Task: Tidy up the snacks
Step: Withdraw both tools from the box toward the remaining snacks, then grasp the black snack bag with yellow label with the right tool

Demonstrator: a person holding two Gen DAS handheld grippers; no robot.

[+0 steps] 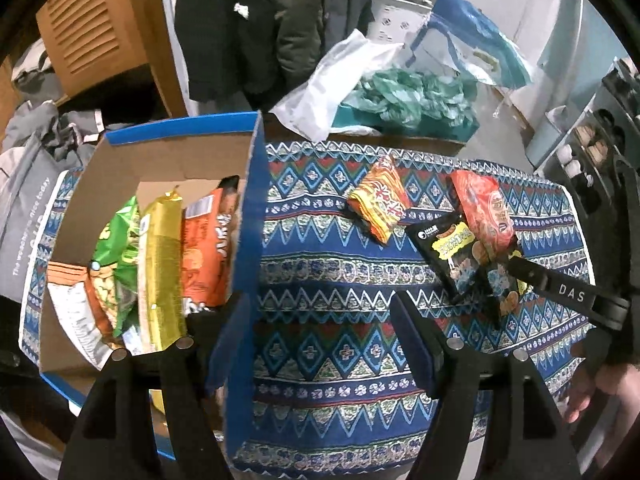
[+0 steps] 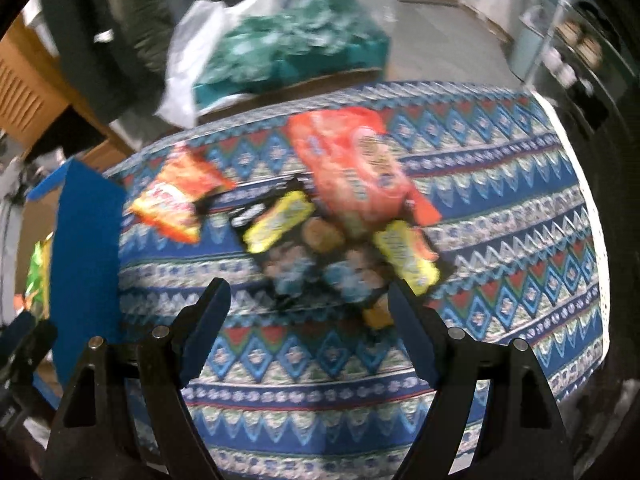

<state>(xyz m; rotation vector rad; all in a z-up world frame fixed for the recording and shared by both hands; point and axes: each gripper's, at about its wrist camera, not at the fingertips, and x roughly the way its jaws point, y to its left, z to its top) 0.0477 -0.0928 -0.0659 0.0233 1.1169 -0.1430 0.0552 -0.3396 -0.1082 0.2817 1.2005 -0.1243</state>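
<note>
A cardboard box with blue rims (image 1: 252,216) stands on the patterned tablecloth (image 1: 328,276) and holds several upright snack bags, among them a green (image 1: 118,248), a gold (image 1: 160,264) and an orange one (image 1: 206,252). On the cloth lie a small orange-yellow packet (image 1: 380,200), a black cookie bag (image 1: 460,252) and a red bag (image 1: 484,208). My left gripper (image 1: 304,320) is open, straddling the box's right wall. My right gripper (image 2: 308,304) is open just before the black bag (image 2: 304,248), with the red bag (image 2: 352,168) and the small packet (image 2: 176,200) behind; it also shows in the left wrist view (image 1: 516,264).
Beyond the table's far edge sit a white plastic bag (image 1: 332,84), a teal box of green plastic (image 1: 404,104) and a blue bag (image 1: 472,40). A wooden cabinet (image 1: 96,28) and hanging coats (image 1: 256,20) stand behind. A grey bag (image 1: 32,184) lies left; shelves (image 1: 592,148) stand right.
</note>
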